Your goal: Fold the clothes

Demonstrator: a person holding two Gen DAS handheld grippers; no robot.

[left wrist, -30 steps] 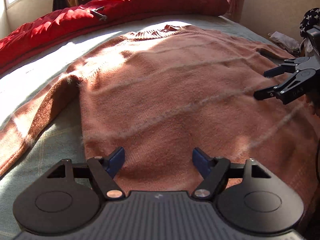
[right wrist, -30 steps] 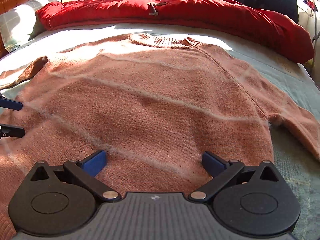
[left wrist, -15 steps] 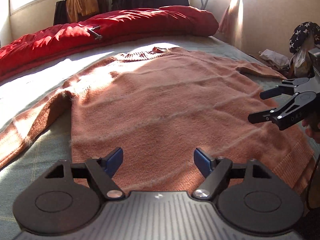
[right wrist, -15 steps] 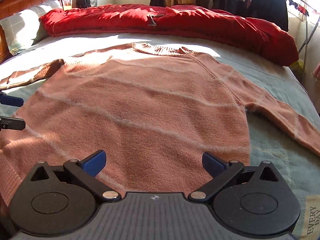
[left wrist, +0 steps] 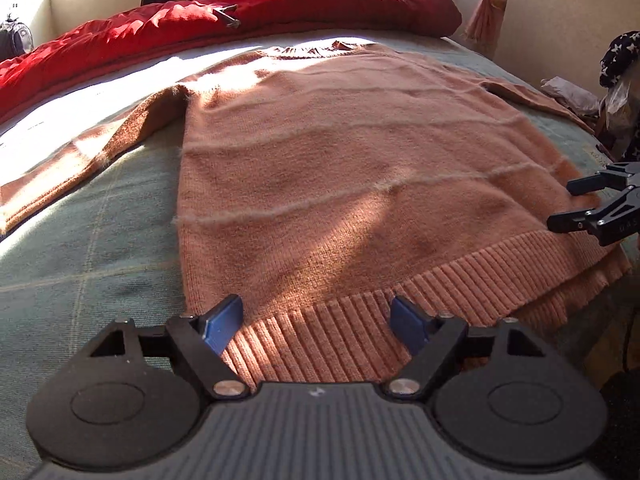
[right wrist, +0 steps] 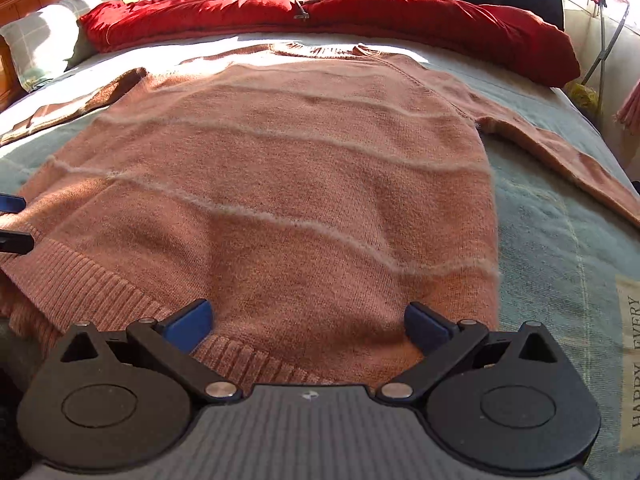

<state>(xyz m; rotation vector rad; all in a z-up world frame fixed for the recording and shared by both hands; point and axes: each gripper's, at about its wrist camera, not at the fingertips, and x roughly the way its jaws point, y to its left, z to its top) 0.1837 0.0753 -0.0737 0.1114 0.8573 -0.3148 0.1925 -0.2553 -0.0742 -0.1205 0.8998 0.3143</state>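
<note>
In the left wrist view, the left tongs (left wrist: 318, 322) are standing spread, with nothing pinched, over the ribbed hem of the salmon-pink knitted sweater with pale stripes (left wrist: 340, 160). The sweater is lying flat on the grey-green checked bed cover (left wrist: 92, 240). The right tongs (left wrist: 568, 206) are showing spread at the right edge.

In the right wrist view, the right tongs (right wrist: 308, 326) are hanging spread over the hem near the sweater's (right wrist: 288, 184) right side. A red quilt (right wrist: 360, 12) is lying behind the collar.

Both wrist cameras look down-forward, close over the ribbed hem of a salmon-pink knit sweater (left wrist: 360, 168) (right wrist: 280, 184) spread on the bed (left wrist: 100, 232) (right wrist: 560, 240), left view from its left corner, right from its right, sharing its body and a red duvet (left wrist: 280, 4) (right wrist: 360, 12).
</note>
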